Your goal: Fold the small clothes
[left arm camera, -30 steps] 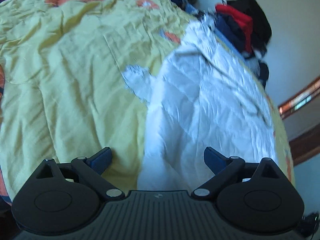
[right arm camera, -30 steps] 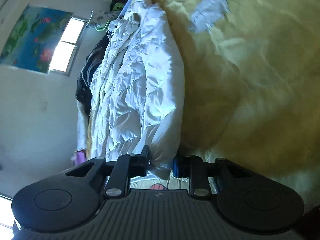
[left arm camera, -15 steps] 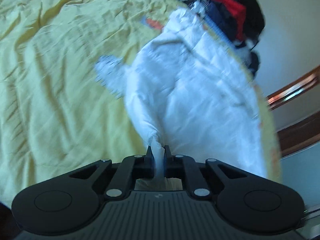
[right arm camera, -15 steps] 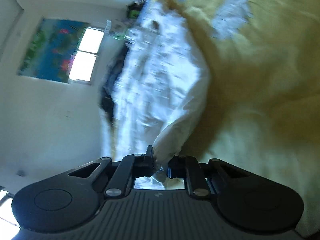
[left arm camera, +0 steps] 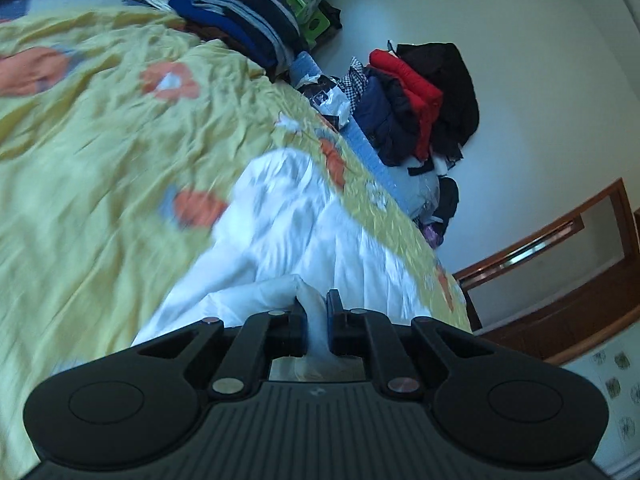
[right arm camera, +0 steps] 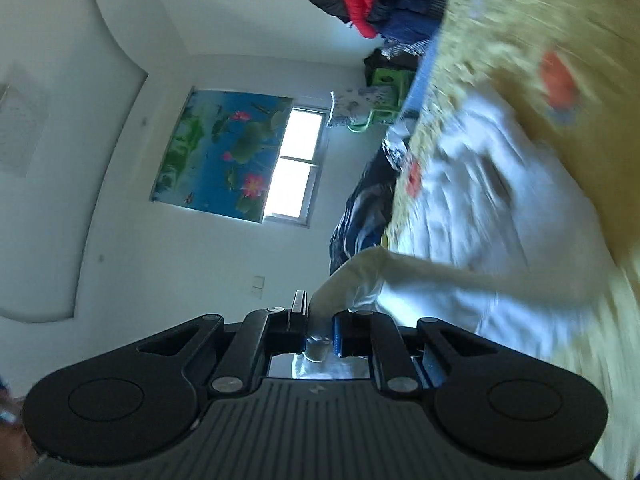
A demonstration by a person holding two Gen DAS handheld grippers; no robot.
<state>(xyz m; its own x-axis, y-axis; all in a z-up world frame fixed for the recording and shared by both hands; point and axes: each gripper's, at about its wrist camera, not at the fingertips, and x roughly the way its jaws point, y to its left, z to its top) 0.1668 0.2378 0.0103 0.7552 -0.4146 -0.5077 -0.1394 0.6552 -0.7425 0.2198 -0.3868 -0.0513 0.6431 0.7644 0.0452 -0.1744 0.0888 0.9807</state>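
Observation:
A white garment lies near the edge of a bed with a yellow flowered cover. My left gripper is shut on a pinched fold of its near edge. The garment also shows in the right wrist view, blurred. My right gripper is shut on another edge of it and holds that edge lifted off the bed. The cloth stretches from both grippers back to the part that rests on the cover.
Folded dark clothes are stacked at the far side of the bed. A heap of red, navy and black jackets stands beyond the bed's edge by the wall. A window and a flower picture are on the wall.
My left gripper was open over the garment a second ago and has shut on its edge. Both grippers have lifted and carried the cloth toward the far side of the bed.

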